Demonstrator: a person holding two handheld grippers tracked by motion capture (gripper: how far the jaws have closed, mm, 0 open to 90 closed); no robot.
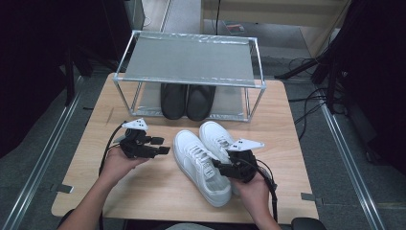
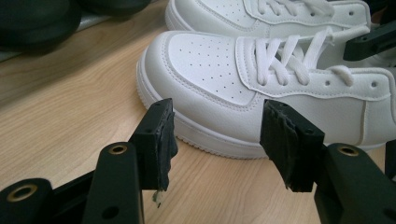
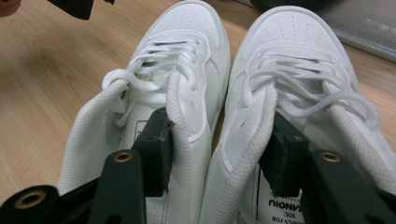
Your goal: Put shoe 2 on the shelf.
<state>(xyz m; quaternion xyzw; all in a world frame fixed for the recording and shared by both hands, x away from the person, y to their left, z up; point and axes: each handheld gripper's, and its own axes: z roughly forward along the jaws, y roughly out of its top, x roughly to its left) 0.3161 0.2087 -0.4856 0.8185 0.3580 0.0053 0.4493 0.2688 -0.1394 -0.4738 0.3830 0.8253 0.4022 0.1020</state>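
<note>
Two white sneakers [image 1: 203,163] sit side by side in the middle of the wooden table [image 1: 158,191], toes pointing toward the metal rack [image 1: 189,60] at the far edge, where a pair of black shoes [image 1: 187,100] rests on the lower shelf. And here's the right gripper [image 1: 225,165], right at the heel end of the pair: in its own view one jaw is inside the opening of the left-hand sneaker [image 3: 154,116] and the other inside the opening of the right-hand sneaker [image 3: 299,93], so the two inner collar walls lie between the pads. The pads look to be against those collars, though I cannot tell for sure that they are pressing; no firm pinch shows. Over on the other side, the left gripper [image 1: 160,146] is held just off the near sneaker's outer side, level with the toe box [image 2: 210,70]. Its jaws stand wide apart with nothing between them, the rubber sole edge showing through the gap, close by but not touched.
</note>
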